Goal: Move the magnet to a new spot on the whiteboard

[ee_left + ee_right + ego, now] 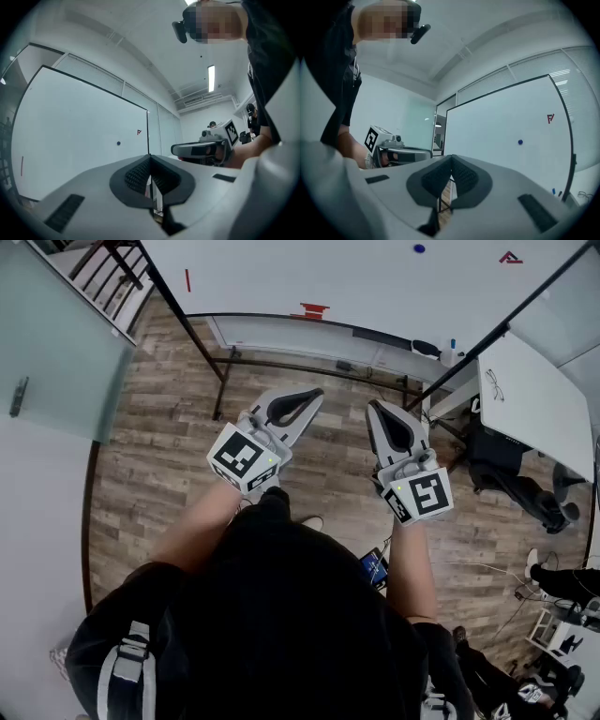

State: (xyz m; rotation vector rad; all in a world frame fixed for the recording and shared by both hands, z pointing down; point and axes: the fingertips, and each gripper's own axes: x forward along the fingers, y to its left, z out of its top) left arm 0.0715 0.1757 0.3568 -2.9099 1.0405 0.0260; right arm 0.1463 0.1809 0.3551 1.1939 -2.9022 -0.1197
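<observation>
A small blue round magnet [418,248] sticks on the whiteboard [356,277] ahead of me, also seen as the magnet [118,143] in the left gripper view and the magnet [520,141] in the right gripper view. My left gripper [317,393] and right gripper [372,406] hang side by side over the wooden floor, well short of the board. Both are shut with nothing between the jaws. In its own view the left gripper [150,159] points at the board, as does the right gripper [451,159].
A red mark [509,257] is drawn right of the magnet, and a short red stroke [187,279] at the board's left. The board's tray [309,334] carries a red eraser [311,310]. A white desk [539,399] stands at right, a glass partition [56,343] at left.
</observation>
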